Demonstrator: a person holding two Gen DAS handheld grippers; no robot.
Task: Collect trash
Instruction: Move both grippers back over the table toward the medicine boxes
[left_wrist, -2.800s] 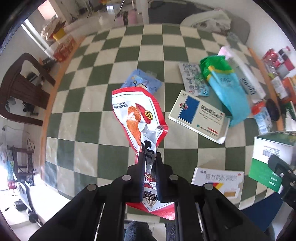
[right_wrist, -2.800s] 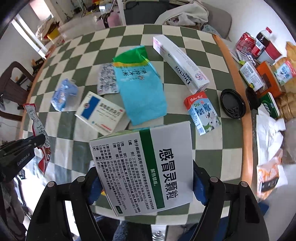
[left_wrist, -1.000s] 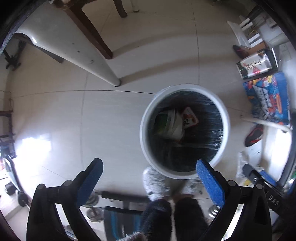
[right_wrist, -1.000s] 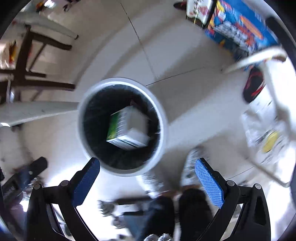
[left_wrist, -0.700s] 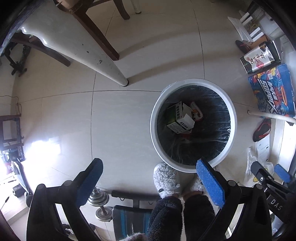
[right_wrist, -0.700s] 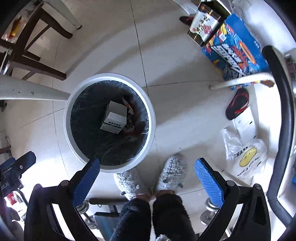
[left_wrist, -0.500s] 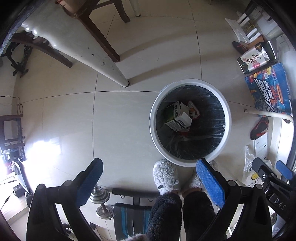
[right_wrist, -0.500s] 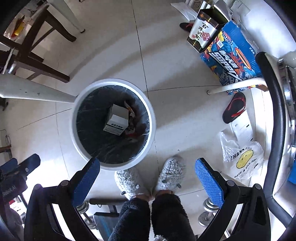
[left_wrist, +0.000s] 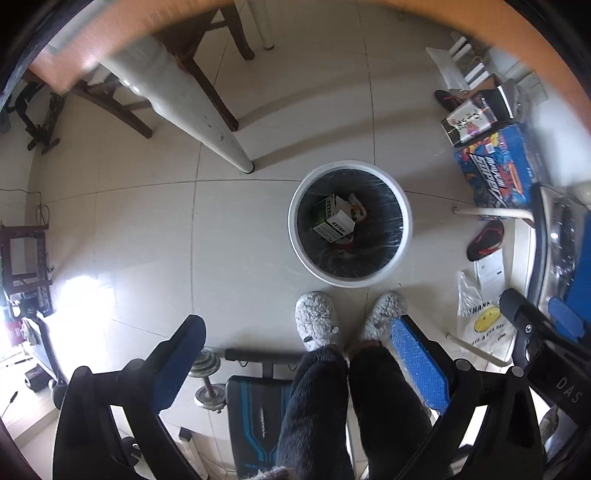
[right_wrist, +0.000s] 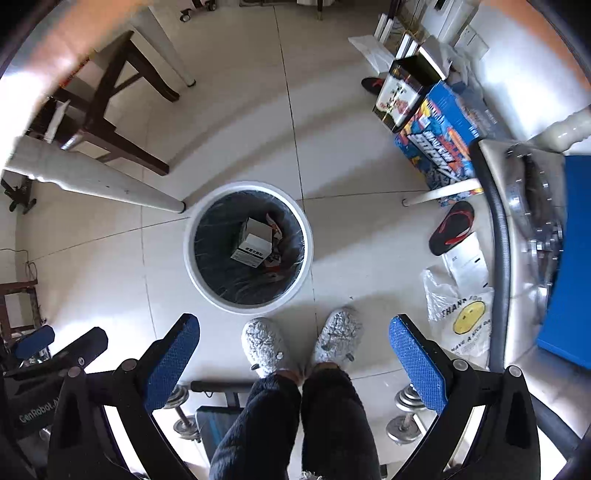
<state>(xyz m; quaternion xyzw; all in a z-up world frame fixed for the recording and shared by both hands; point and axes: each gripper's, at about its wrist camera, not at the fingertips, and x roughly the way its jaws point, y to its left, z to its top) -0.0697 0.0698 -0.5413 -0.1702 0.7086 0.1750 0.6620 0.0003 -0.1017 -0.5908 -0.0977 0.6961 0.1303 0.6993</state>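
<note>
The box (left_wrist: 333, 220) lies tilted in the bin (left_wrist: 295, 236), on the black liner, with a red-and-white wrapper (left_wrist: 357, 211) touching its far side. In the right wrist view the box (right_wrist: 253, 240) sits near the middle of the bin (right_wrist: 192, 266) and the wrapper (right_wrist: 275, 229) shows at its right edge.

The bin stands on the tiled floor (left_wrist: 147, 221), ahead of and well below both tongs. Two grey slippers (left_wrist: 316, 319) stand just this side of it, toes close to its rim.

The left tongs (left_wrist: 295, 362) are spread wide with nothing between the blue pads. The right tongs (right_wrist: 295, 354) are spread wide too, and hold nothing.

A white desk leg (left_wrist: 207, 122) meets the floor just left of the bin and beyond it. To the right of the tongs lie a blue carton (left_wrist: 496, 166), a red-and-black sandal (left_wrist: 484, 240) and a plastic bag (left_wrist: 480, 325) with a yellow smiley. Dumbbells (left_wrist: 208, 376) rest on the floor under the left tongs.
</note>
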